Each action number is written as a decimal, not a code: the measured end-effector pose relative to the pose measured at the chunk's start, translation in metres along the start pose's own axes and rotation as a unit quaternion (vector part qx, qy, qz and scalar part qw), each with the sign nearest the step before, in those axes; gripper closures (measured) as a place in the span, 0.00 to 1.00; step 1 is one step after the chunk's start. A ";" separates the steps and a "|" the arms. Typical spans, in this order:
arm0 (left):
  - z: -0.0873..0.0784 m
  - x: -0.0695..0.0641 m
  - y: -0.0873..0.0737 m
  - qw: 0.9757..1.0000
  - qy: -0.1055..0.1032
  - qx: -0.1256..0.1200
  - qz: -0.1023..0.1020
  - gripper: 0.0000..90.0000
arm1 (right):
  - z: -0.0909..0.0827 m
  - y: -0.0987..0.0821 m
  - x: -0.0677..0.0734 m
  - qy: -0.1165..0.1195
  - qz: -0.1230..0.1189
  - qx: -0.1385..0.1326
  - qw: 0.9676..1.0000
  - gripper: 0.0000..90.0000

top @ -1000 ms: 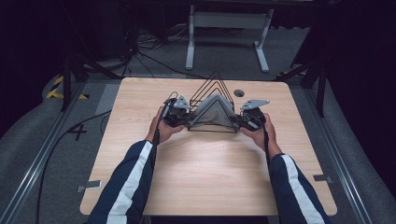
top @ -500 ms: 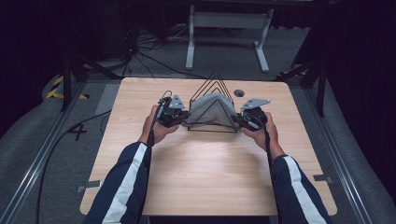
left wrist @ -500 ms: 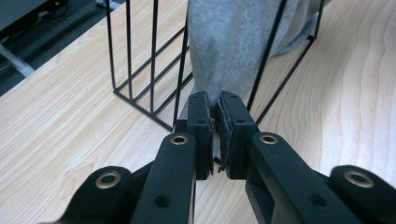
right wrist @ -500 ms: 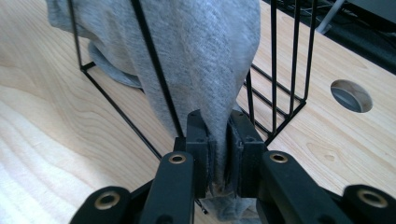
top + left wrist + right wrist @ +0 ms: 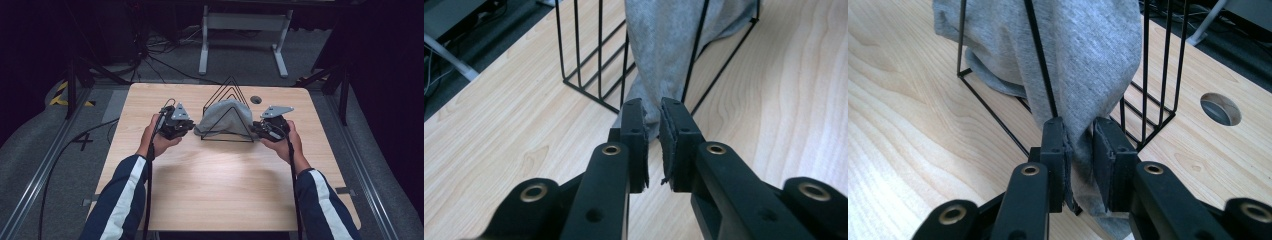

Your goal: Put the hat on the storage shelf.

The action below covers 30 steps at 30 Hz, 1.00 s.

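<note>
Grey cloth [image 5: 224, 117] hangs draped over a black wire rack [image 5: 231, 87] standing mid-table on the pale wooden table [image 5: 210, 190]. At its left end, the left gripper [image 5: 189, 128] has just been opening, jaws slightly parted, released, cloth just ahead. At the right end, the right gripper [image 5: 256, 130] has likewise been opening, cloth hanging loosely between its pads. A round hole [image 5: 256, 100] lies behind the rack. No readable writing.
</note>
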State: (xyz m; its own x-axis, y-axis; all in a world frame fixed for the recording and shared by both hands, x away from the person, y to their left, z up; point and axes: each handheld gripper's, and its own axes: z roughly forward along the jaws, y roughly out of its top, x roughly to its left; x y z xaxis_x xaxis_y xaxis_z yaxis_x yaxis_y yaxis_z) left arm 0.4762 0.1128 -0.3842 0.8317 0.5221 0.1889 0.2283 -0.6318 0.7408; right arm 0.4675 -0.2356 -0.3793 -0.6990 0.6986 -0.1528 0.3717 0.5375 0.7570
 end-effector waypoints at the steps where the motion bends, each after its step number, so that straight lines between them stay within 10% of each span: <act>1: -0.002 -0.001 -0.001 1.000 0.002 0.004 0.004 0.89 | -0.001 0.000 0.000 0.000 -0.003 0.001 1.000 0.84; 30: -0.039 -0.014 -0.054 0.999 0.004 0.051 0.005 0.58 | -0.035 -0.031 0.004 0.004 -0.023 0.037 0.999 0.72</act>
State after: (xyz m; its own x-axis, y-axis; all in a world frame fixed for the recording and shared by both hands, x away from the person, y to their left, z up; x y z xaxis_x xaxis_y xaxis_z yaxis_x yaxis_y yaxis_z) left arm 0.4321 0.1620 -0.4017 0.8303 0.5197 0.2011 0.2705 -0.6913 0.6700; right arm 0.4322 -0.2663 -0.3812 -0.7216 0.6682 -0.1810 0.3828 0.6030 0.7000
